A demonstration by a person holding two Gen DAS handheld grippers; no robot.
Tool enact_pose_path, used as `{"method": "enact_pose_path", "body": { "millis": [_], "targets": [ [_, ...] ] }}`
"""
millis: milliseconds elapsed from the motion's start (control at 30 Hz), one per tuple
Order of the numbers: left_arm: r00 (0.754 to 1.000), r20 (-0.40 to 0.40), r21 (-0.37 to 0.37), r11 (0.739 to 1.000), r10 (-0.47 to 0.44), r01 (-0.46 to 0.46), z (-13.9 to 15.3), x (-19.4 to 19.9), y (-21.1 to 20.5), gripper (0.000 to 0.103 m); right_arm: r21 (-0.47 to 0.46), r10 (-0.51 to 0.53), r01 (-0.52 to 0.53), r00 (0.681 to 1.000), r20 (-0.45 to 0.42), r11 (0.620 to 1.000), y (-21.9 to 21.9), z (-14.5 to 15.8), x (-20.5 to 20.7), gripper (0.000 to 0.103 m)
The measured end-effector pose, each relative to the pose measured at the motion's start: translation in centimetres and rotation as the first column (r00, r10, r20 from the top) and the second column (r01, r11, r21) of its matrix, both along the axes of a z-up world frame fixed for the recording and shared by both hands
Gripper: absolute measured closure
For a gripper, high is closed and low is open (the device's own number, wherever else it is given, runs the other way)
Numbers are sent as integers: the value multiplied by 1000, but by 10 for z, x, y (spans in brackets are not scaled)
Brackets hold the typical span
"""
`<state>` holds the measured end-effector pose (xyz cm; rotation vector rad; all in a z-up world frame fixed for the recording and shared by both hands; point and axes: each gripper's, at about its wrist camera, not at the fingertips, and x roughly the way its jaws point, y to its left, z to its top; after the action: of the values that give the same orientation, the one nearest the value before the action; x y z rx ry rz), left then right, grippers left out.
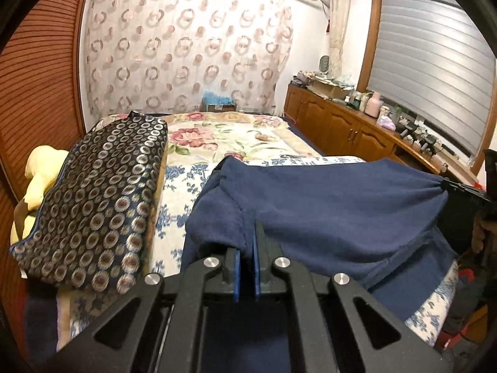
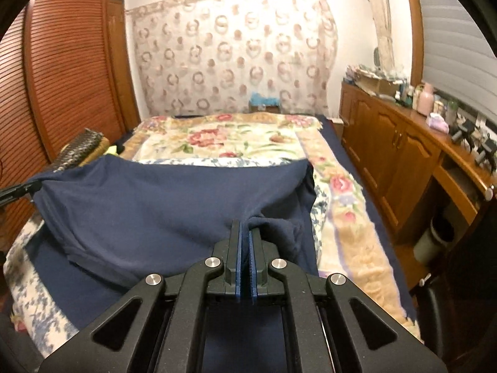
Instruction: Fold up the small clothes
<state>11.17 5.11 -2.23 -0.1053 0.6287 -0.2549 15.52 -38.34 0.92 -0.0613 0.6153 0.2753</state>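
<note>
At the bottom centre of the left wrist view, the left gripper is seen clamped narrowly on a fold of a navy blue garment. In the right wrist view, the right gripper is likewise pinched tight on the garment's edge at lower centre. The cloth is held stretched between the two tools, raised above a blue-and-white floral sheet. At the left of the left view, a dark cushion with a ring pattern is laid on the bed. Farther back, a floral blanket is spread out. A wooden cabinet runs along the right, and a circle-patterned curtain hangs behind.
</note>
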Motion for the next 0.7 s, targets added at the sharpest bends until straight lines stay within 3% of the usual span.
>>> {"method": "enact_pose_path", "body": {
  "millis": [267,533,667,700],
  "targets": [
    [999,-38,16,1000,-11,11,-11,-41,9,99,-41,10,-11,1000,-25,999,-5,7,-38,102],
    [988,-155,64,997,-23,34,-50,-54,3,97,-45,-10,3,986,-163,999,-13,-41,-49,101],
    [982,-189,77,996,-24,39,-58,-59,-2,92,-94,-23,5,980,-198,996,-10,-59,-52,92],
    [981,-190,76,996,-23,38,-57,-60,-3,90,-98,-28,9,980,-196,995,-10,-60,-54,85]
  ]
}}
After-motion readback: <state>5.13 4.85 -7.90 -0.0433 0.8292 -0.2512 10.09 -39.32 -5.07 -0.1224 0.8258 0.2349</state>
